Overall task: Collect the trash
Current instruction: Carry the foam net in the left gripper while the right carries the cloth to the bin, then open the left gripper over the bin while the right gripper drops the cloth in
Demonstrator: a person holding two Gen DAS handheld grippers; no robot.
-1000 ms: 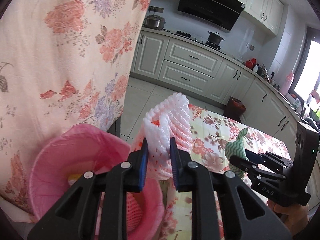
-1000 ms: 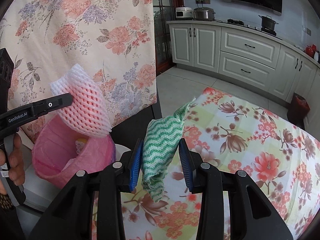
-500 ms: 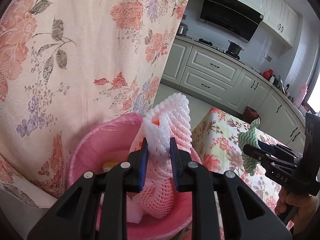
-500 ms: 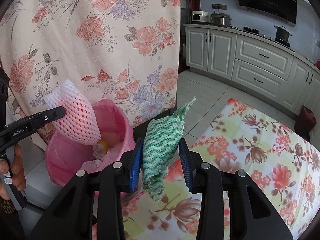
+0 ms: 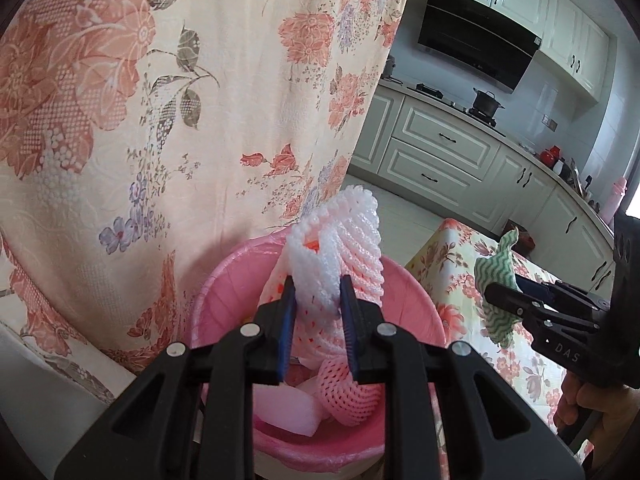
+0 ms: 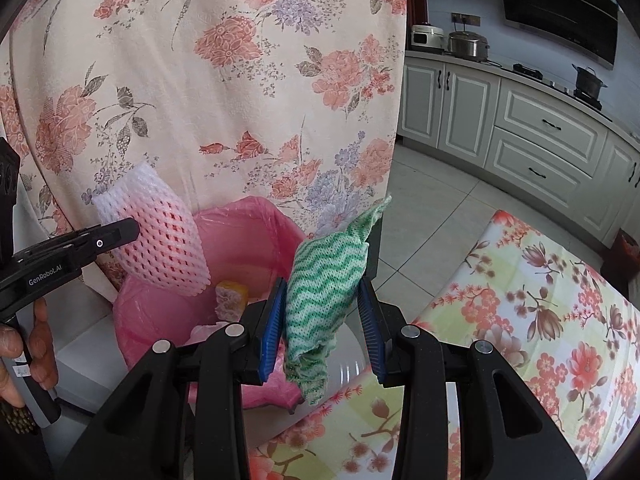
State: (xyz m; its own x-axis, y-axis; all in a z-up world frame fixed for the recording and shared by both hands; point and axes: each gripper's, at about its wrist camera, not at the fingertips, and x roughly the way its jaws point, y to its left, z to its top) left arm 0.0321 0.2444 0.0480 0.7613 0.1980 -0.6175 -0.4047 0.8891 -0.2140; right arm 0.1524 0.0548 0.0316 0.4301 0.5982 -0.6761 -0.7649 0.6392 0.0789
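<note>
My left tool (image 5: 318,312) pinches a foam net (image 5: 340,248) over the pink bin (image 5: 224,300); my right tool (image 6: 322,320) grips a green cloth (image 6: 324,280) just right of it, above the table (image 6: 540,340). A floral curtain (image 5: 160,120) hangs behind; cabinets (image 6: 540,128) far right.

bin (image 5: 224,300) mouth open above | floral curtain (image 5: 160,120) just behind | table (image 6: 540,300) edge beside

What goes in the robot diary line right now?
left gripper: holds white foam net sleeve over pink-lined bin | right gripper: holds green wavy cloth
</note>
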